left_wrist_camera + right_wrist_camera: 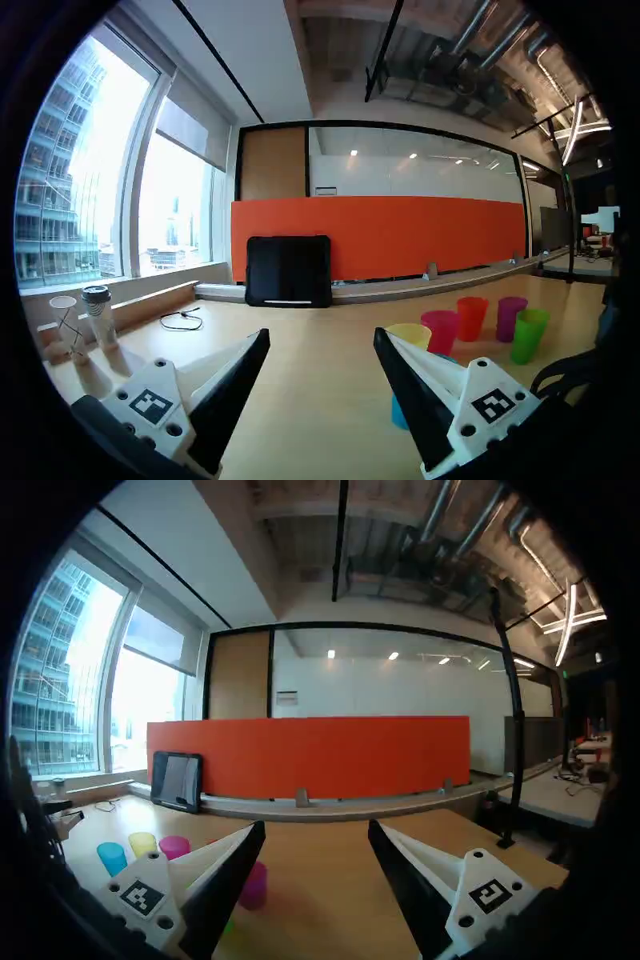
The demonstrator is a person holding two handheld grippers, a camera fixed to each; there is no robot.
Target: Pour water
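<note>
Left gripper view, desk [320,400]: a long pale wooden top, with a window ledge along its left edge and a low screen along its far edge.
Orange screen [384,236]: stands the length of the desk's far edge, with a glass wall above it.
Black panel [288,270]: upright against the orange screen at the far edge, toward the window corner.
Left gripper [320,332]: held over the desk's near edge, jaws spread wide, nothing between them.
Right gripper [316,826]: held over the middle of the desk and facing the orange screen, jaws just as wide, holding nothing.
Cups, left gripper view: a tight upright cluster toward the desk's right side, made up of yellow cup [410,334], pink cup [440,330], red cup [471,317], purple cup [510,318] and green cup [529,334]. The blue cup [397,414] is nearest and half hidden behind the gripper's right-hand finger.
Cups, right gripper view: toward the desk's left side. The blue cup [112,856], yellow cup [142,844] and pink cup [174,846] stand side by side, and the purple cup [254,884] sits just behind the left-hand finger.
Paper cup [99,312]: lidded, upright on the window ledge.
Cable [180,320]: a thin black loop lying on the desk near the ledge.
</note>
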